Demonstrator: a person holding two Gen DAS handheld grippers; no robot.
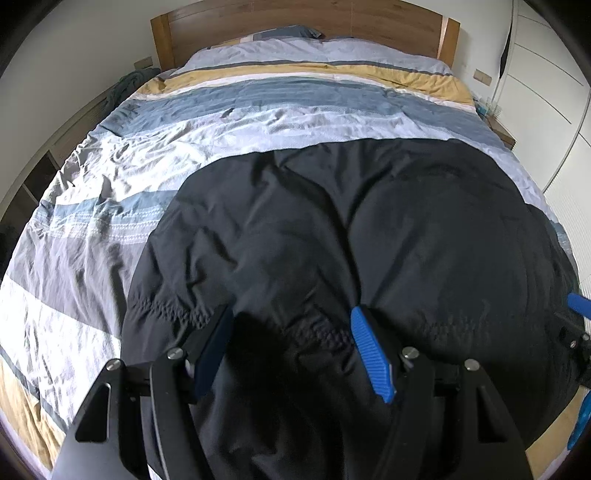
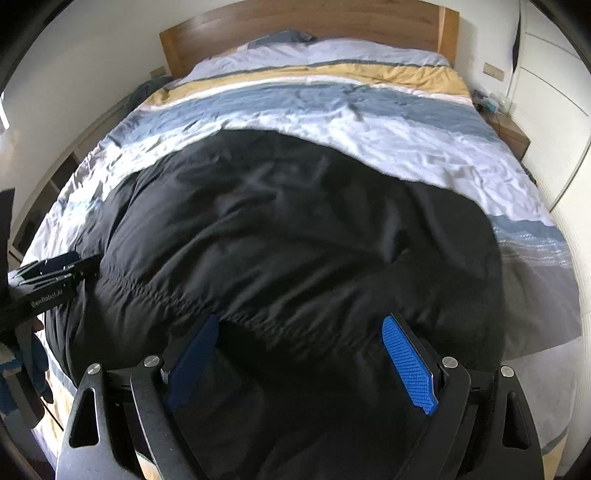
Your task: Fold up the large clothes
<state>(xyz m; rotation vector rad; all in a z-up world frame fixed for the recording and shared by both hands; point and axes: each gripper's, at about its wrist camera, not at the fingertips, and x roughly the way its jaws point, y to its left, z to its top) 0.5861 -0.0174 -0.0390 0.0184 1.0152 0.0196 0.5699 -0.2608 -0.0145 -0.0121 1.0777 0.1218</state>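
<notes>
Left wrist view: I'm over the near end of the bed (image 1: 122,155), looking toward the wooden headboard (image 1: 295,26). The black garment (image 1: 351,236) lies spread on the striped duvet (image 1: 92,221), filling the near-right part of the bed, its far edge about halfway up the mattress. The gathered elastic band (image 1: 159,308) runs across the near side, right in front of my left gripper (image 1: 291,350). Jaws stand well apart, nothing clamped; cloth lies below and between them, and I can't tell whether the tips brush it. A blue pad of the right gripper (image 1: 578,304) pokes in at the far right edge.

Right wrist view: same garment, (image 2: 295,229), shown from its right side, wrinkled but laid roughly flat. Right gripper (image 2: 299,354) hovers over the near hem, close to the elastic seam (image 2: 177,295). Jaws wide apart, empty; contact with the fabric not clear. The left gripper (image 2: 55,273) shows at the left edge, beside the garment's near-left corner, with a gloved hand (image 2: 37,354) below it.

My read on the step: the garment is laid out, no fold visible yet, both grippers positioned at the near edge and ungripped. The next move needs each set of jaws down onto a near corner or hem, pinching through the layers, then both lifted together and carried toward the far edge to halve it. Slippery fabric, so bite deep.
</notes>
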